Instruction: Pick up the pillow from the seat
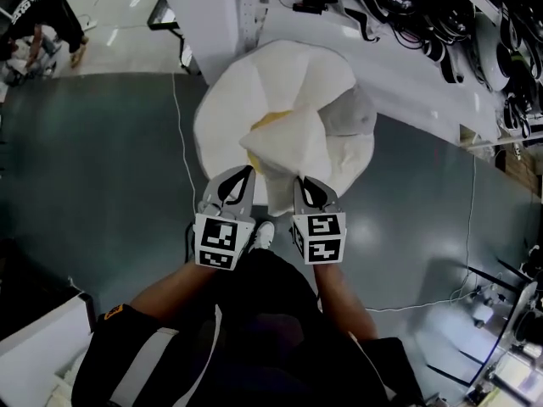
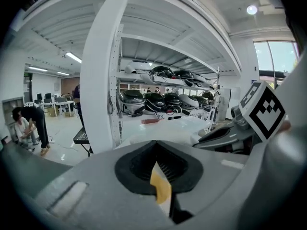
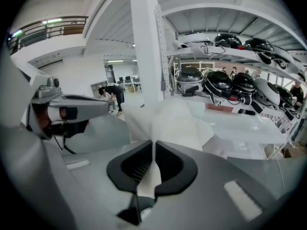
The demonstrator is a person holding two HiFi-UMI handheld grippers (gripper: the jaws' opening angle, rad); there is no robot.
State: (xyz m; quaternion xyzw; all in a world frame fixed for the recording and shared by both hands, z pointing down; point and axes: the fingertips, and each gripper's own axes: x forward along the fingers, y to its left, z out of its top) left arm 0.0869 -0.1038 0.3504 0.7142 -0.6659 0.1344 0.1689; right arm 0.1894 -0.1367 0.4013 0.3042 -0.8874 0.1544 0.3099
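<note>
A cream pillow (image 1: 293, 142) with a yellow patch hangs lifted over a round white seat (image 1: 225, 100) in the head view. My left gripper (image 1: 243, 171) is shut on the pillow's near left edge, and my right gripper (image 1: 303, 180) is shut on its near right edge. In the left gripper view the jaws (image 2: 154, 151) pinch a yellow and white fold of the pillow (image 2: 161, 189). White pillow cloth (image 3: 165, 121) spreads out ahead of the shut jaws (image 3: 153, 146) in the right gripper view and runs down between them.
White shelving (image 1: 424, 24) with dark helmets and cables stands behind the seat, beside a white column (image 2: 98, 80). A person (image 1: 42, 24) bends over at the far left. A thin cable (image 1: 181, 142) crosses the grey floor. A white box (image 1: 34, 346) sits near left.
</note>
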